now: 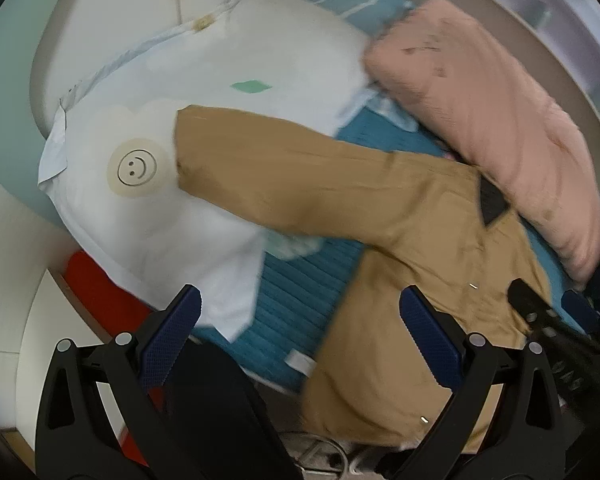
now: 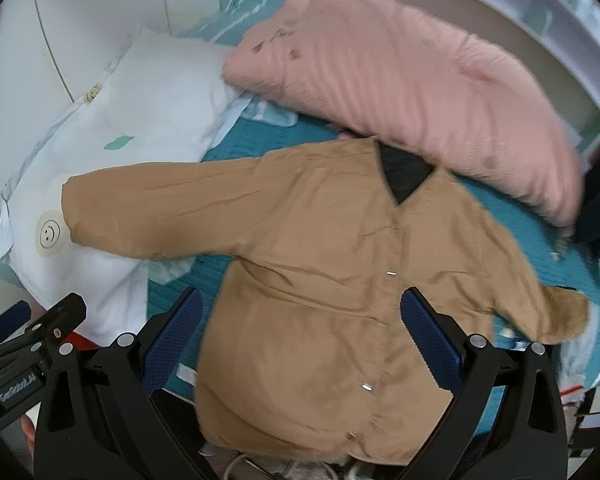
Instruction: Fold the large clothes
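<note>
Teal bedspread [image 2: 300,132] under your tan jacket [image 2: 320,300], pink pillow [image 2: 400,80] touching its collar, white pillow [image 2: 140,120] under one sleeve, your left gripper [image 1: 300,336] and right gripper [image 2: 300,336] both released, empty.

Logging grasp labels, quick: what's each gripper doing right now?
Left gripper: open, holding nothing.
Right gripper: open, holding nothing, above the jacket.

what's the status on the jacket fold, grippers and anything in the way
Left gripper open, right gripper open, both empty. Tan jacket spread flat, unfolded. One sleeve lies over white pillow; pink pillow at collar.
</note>
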Action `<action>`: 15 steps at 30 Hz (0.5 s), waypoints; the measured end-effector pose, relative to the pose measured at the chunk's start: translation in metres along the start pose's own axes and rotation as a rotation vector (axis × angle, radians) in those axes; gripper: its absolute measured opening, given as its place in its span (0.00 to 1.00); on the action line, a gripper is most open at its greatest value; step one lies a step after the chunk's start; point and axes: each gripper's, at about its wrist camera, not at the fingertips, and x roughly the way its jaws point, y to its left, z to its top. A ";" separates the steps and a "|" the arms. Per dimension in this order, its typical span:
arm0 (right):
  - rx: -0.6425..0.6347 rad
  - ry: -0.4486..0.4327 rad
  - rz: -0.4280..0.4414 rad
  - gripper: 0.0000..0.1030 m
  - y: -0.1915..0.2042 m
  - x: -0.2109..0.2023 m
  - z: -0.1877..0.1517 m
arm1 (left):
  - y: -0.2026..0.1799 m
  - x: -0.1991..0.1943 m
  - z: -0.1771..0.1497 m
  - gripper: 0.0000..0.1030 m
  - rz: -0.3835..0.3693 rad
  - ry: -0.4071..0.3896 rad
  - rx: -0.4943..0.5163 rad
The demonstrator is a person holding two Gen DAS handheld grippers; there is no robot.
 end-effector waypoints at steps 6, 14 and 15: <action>0.023 0.062 0.100 0.92 0.016 0.061 0.046 | 0.051 0.051 0.050 0.96 -0.035 0.033 -0.056; 0.121 0.156 0.201 0.47 0.009 0.137 0.105 | 0.098 0.099 0.112 0.96 -0.052 0.079 -0.126; 0.127 0.189 0.216 0.31 0.008 0.148 0.109 | 0.103 0.108 0.119 0.96 -0.054 0.103 -0.141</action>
